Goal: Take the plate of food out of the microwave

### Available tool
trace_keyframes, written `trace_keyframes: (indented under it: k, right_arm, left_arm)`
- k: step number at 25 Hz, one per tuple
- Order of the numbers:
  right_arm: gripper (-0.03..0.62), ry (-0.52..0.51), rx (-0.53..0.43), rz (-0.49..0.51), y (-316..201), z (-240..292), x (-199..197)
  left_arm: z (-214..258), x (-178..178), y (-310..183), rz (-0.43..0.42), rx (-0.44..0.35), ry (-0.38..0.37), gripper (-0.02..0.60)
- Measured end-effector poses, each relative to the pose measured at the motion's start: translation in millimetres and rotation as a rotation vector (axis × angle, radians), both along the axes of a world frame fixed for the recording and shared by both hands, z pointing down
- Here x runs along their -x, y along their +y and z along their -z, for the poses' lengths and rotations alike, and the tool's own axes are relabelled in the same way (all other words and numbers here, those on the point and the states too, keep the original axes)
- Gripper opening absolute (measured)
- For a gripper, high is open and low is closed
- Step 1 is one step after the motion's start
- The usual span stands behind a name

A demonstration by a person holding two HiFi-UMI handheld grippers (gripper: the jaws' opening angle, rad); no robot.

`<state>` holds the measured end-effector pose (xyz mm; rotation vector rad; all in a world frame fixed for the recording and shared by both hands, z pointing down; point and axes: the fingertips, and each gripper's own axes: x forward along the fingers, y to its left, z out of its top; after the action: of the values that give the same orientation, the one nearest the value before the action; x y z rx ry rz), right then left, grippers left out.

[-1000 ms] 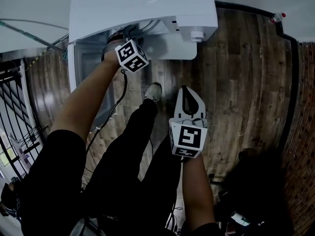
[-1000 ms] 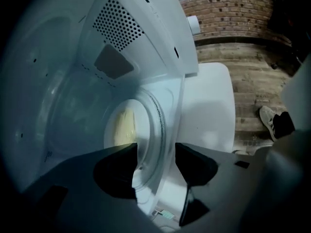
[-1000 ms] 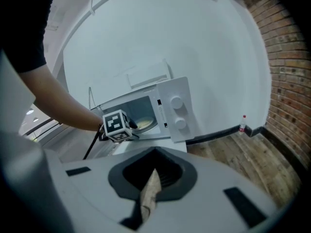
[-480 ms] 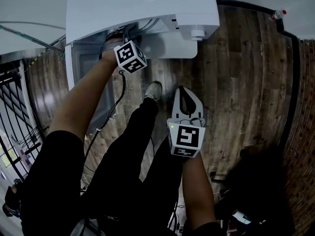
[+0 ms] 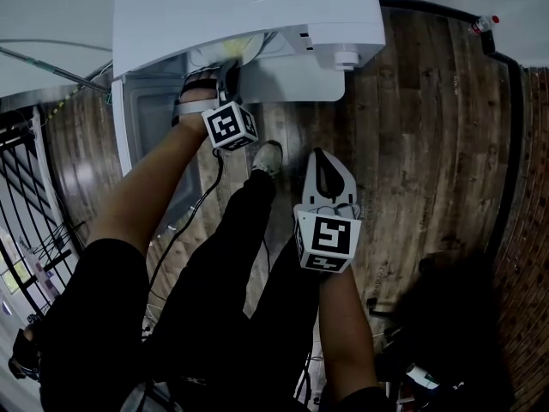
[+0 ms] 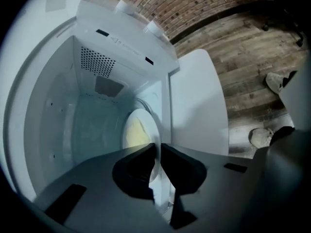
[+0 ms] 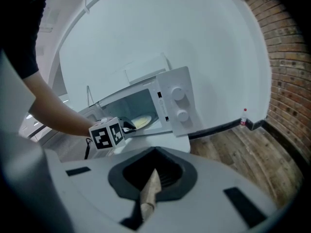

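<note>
A white microwave (image 5: 249,7) stands with its door (image 5: 146,127) swung open to the left. On its turntable lies a white plate of yellow food (image 6: 136,130), which also shows in the right gripper view as the plate (image 7: 142,122). My left gripper (image 6: 158,149) reaches into the cavity, and its jaws are closing with the plate's near rim pinched between them. In the head view the left gripper (image 5: 227,71) is at the microwave's mouth. My right gripper (image 5: 324,163) hangs shut over the floor, apart from the microwave, with nothing in it.
The microwave rests on a white stand (image 5: 292,80) over a wooden floor (image 5: 429,144). The person's legs and a shoe (image 5: 268,157) are below the grippers. A small bottle (image 5: 482,31) stands by the wall at the right. Black railings (image 5: 26,187) are at the left.
The left gripper's marker cube has drawn back a little from the microwave's mouth, and the pale plate edge now shows there. The right gripper has hardly moved.
</note>
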<state>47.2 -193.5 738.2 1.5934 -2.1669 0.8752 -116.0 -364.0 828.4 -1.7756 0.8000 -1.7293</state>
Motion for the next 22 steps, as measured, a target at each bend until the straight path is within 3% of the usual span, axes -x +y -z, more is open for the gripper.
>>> trace_keyframes:
  k: [4, 8, 22]
  right_arm:
    - [0.009, -0.001, 0.008, 0.006, 2.3, -3.6, 1.3]
    - [0.009, -0.001, 0.01, 0.017, 3.6, -5.2, 3.2]
    - [0.009, -0.01, -0.007, 0.063, 5.1, 9.6, 1.0]
  left_arm:
    - [12.9, 3.1, 1.4, -0.026, -0.141, -0.071, 0.025]
    - [29.5, 3.9, -0.3, -0.029, -0.264, -0.079, 0.009]
    - [51.9, 1.8, 24.3, -0.012, -0.311, -0.045, 0.009]
